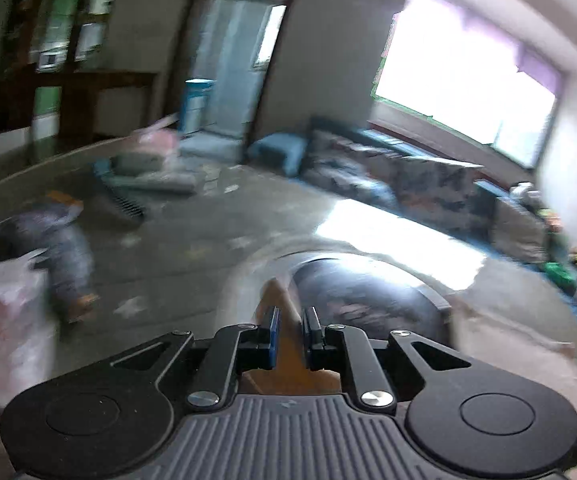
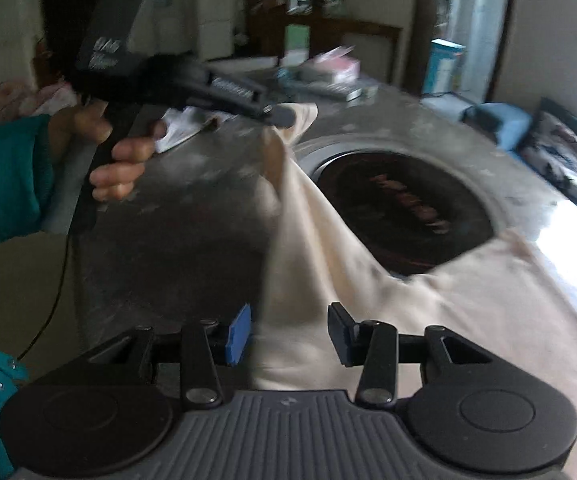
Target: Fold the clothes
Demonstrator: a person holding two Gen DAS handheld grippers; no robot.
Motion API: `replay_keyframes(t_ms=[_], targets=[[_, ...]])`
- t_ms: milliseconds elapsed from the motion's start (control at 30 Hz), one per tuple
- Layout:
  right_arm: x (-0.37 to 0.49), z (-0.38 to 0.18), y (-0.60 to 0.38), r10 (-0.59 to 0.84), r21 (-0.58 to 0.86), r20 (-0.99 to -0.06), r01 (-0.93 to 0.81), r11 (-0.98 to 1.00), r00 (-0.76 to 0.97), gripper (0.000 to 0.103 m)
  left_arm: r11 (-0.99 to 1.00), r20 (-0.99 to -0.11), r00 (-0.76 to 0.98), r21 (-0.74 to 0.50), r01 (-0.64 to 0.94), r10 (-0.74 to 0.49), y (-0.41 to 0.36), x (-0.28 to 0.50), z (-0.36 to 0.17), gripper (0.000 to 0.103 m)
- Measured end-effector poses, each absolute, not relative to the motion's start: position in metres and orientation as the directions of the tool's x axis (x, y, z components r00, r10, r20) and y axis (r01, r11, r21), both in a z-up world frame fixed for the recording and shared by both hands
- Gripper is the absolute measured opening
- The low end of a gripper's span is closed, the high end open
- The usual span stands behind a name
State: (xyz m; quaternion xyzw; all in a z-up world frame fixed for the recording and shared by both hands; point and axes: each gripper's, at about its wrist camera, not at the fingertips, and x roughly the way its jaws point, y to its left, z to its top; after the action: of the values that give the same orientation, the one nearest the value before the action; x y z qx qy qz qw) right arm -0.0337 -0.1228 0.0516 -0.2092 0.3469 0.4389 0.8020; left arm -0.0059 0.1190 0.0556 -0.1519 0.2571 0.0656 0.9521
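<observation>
The left gripper (image 2: 278, 114) is grasping a corner of the cream garment (image 2: 428, 304), lifting it over the desk (image 2: 192, 216); the right gripper (image 2: 288, 334), jaws released, is straddling the near edge. Next, probably pinching that edge and folding it across.

Garment (image 2: 428, 300) plain cream, no print. Table (image 2: 192, 216) mottled grey, dark round inset (image 2: 404, 208) at 1 o'clock. Sleeve (image 2: 4, 176) teal; finger pads (image 2: 239, 334) blue.

- The left gripper (image 1: 291, 322) is raised and tilted, its jaws closed to a narrow gap.
- The person's left hand (image 2: 122, 156), in a teal sleeve, grasps its handle.
- The right gripper (image 2: 288, 334) sits low, jaws wide apart.
</observation>
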Motion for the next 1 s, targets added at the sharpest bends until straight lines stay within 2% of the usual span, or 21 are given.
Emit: replay_keyframes(t_ms=[133, 167, 233, 300, 467, 533, 567, 600, 700, 767, 833, 867, 1000], targets=[[-0.040, 0.040, -0.107, 0.546, -0.032, -0.775, -0.882, 0.470, 0.318, 0.043, 0.923, -0.569, 0.812, -0.227, -0.311, 0.133, 0.137, -0.010, 0.049, 0.015], [-0.041, 0.041, -0.107, 0.548, -0.035, -0.774, -0.886, 0.463, 0.317, 0.042, 0.922, -0.575, 0.809, -0.234, -0.308, 0.124, 0.138, -0.011, 0.049, 0.019], [-0.041, 0.044, -0.110, 0.557, -0.035, -0.766, -0.885, 0.464, 0.322, 0.043, 0.921, -0.587, 0.803, -0.247, -0.303, 0.107, 0.140, -0.013, 0.051, 0.032], [-0.036, 0.048, -0.114, 0.556, -0.031, -0.761, -0.874, 0.485, 0.335, 0.043, 0.926, -0.577, 0.811, -0.246, -0.287, 0.098, 0.136, -0.013, 0.055, 0.058], [-0.035, 0.045, -0.114, 0.520, -0.043, -0.787, -0.871, 0.490, 0.331, 0.042, 0.929, -0.604, 0.788, -0.215, -0.301, 0.116, 0.130, -0.006, 0.047, 0.059], [-0.038, 0.041, -0.114, 0.512, -0.045, -0.795, -0.874, 0.484, 0.325, 0.039, 0.929, -0.624, 0.773, -0.211, -0.305, 0.112, 0.131, -0.003, 0.041, 0.057], [-0.039, 0.040, -0.113, 0.508, -0.047, -0.798, -0.875, 0.482, 0.323, 0.032, 0.930, -0.632, 0.767, -0.207, -0.303, 0.109, 0.130, -0.001, 0.038, 0.055], [-0.040, 0.037, -0.111, 0.502, -0.051, -0.802, -0.876, 0.480, 0.322, 0.027, 0.935, -0.646, 0.755, -0.186, -0.302, 0.115, 0.128, 0.001, 0.036, 0.042], [-0.040, 0.034, -0.110, 0.494, -0.066, -0.801, -0.870, 0.489, 0.338, 0.023, 0.946, -0.653, 0.745, -0.139, -0.292, 0.134, 0.126, 0.006, 0.028, 0.018], [-0.038, 0.034, -0.109, 0.492, -0.067, -0.801, -0.869, 0.491, 0.340, 0.022, 0.950, -0.648, 0.748, -0.123, -0.285, 0.140, 0.125, 0.009, 0.028, 0.007], [-0.039, 0.034, -0.108, 0.488, -0.072, -0.802, -0.867, 0.493, 0.344, 0.013, 0.955, -0.636, 0.757, -0.107, -0.276, 0.147, 0.123, 0.011, 0.031, 0.005], [-0.039, 0.035, -0.108, 0.486, -0.074, -0.803, -0.866, 0.494, 0.346, 0.005, 0.959, -0.619, 0.769, -0.083, -0.270, 0.163, 0.121, 0.014, 0.036, 0.005], [-0.043, 0.036, -0.110, 0.495, -0.061, -0.806, -0.877, 0.477, 0.325, 0.003, 0.970, -0.535, 0.821, -0.013, -0.245, 0.200, 0.109, 0.025, 0.058, 0.005]])
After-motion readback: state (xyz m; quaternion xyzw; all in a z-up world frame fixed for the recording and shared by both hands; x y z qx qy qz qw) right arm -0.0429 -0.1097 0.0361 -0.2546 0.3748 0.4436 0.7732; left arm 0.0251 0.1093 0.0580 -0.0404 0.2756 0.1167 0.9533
